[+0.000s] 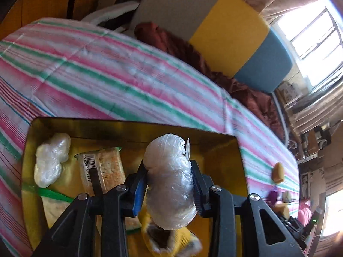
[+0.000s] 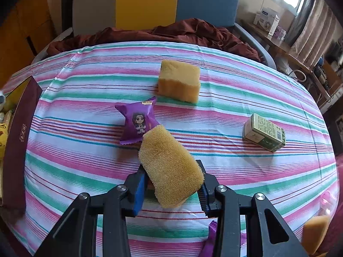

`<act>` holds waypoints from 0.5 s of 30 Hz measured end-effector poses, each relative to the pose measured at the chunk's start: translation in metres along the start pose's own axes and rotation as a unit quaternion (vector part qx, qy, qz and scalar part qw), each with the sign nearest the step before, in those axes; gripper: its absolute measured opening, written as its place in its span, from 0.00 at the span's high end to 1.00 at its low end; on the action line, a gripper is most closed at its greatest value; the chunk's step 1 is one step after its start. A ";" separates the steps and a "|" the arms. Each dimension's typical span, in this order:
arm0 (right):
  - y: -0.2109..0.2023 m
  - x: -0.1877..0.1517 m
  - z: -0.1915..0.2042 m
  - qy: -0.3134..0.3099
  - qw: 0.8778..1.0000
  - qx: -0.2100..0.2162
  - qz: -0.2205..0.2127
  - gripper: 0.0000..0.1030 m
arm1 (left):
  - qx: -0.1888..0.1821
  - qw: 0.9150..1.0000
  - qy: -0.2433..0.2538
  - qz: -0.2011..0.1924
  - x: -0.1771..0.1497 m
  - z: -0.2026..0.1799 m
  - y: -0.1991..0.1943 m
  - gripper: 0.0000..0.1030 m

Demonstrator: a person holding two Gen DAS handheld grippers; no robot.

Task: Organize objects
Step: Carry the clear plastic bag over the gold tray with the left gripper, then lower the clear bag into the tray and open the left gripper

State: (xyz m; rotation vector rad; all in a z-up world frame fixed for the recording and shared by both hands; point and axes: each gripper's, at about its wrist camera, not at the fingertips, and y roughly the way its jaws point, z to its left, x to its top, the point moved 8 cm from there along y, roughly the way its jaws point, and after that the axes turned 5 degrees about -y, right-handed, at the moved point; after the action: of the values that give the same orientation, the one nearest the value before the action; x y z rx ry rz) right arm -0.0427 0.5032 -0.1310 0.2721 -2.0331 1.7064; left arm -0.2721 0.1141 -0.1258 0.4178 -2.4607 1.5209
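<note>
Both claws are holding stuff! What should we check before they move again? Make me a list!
1. Left claw grips the plastic-wrapped bundle: ok.
2. Bundle is over the golden tin: ok.
3. Room in the tin to drop it: ok, bare floor at the right side.
4. Right claw grips the yellow sponge cake: ok, though tilted.
5. Purple candy packet clear of the held cake: cannot tell, they overlap in view.
6. Everything tidied: not ok, another cake and the green box remain on the striped cloth.
</note>
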 end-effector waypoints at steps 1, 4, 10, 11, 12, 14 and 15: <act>0.000 0.000 0.000 0.000 1.000 0.001 0.000 0.59 | 0.017 1.000 0.005 0.010 -0.001 0.003 0.009 0.64; 0.001 0.000 0.001 -0.001 1.000 0.001 0.002 0.59 | 0.061 0.998 0.010 0.018 -0.003 0.014 0.025 0.61; 0.001 0.000 0.000 0.000 1.000 0.003 0.002 0.59 | 0.087 0.996 0.028 -0.003 -0.007 0.018 0.010 0.57; 0.001 0.000 0.000 0.000 1.000 0.003 0.003 0.59 | 0.093 0.995 0.036 -0.017 -0.007 0.016 0.001 0.57; 0.001 0.000 0.000 0.000 1.000 0.003 0.002 0.59 | 0.100 0.993 0.046 -0.031 -0.006 0.014 -0.008 0.57; 0.001 0.000 0.000 0.001 1.000 0.003 0.002 0.59 | 0.118 0.988 0.075 -0.072 -0.008 0.008 -0.030 0.57; 0.001 0.000 0.000 0.001 1.000 0.002 0.002 0.59 | 0.124 0.984 0.090 -0.093 -0.012 0.003 -0.042 0.57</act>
State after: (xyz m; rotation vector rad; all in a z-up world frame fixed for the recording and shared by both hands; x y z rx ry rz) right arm -0.0430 0.5032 -0.1317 0.2669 -2.0301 1.7128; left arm -0.2461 0.0949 -0.0961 0.5131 -2.0437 1.7077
